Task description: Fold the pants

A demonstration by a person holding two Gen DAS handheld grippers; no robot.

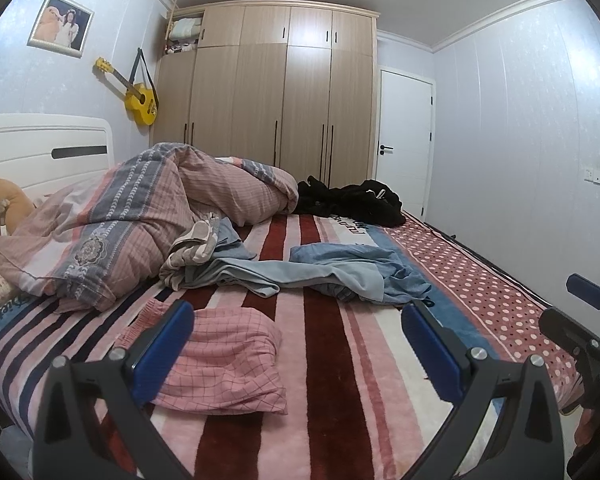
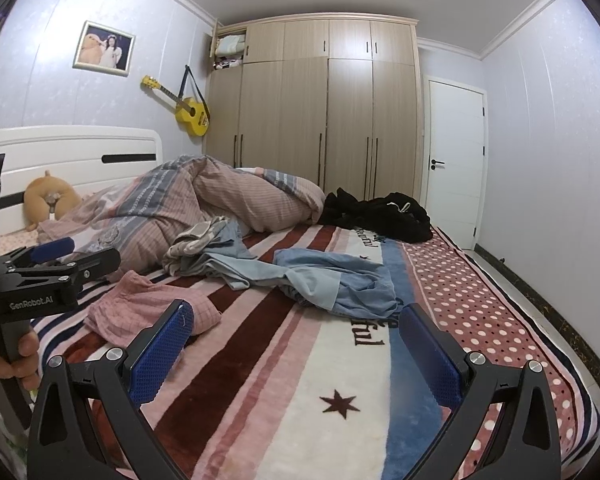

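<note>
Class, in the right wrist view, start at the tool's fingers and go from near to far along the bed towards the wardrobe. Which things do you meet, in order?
Star on the blanket → light blue garment → black clothes → wardrobe.

The left gripper [image 2: 52, 254], seen from the right wrist camera, carried "GenRobot.AI" in pale letters along its black body. On the striped blanket [image 2: 340, 360], dark script ran sideways across the white band, and the ending "ful" was clear near the right gripper's fingers. Farther up the same band, by the black clothes [image 2: 380, 212], another line of script was partly legible, something like "Beautiful", though it could not be confirmed. From the left wrist camera, the blanket's edge showed "Quiet" in dark script, partly cut off.
</note>
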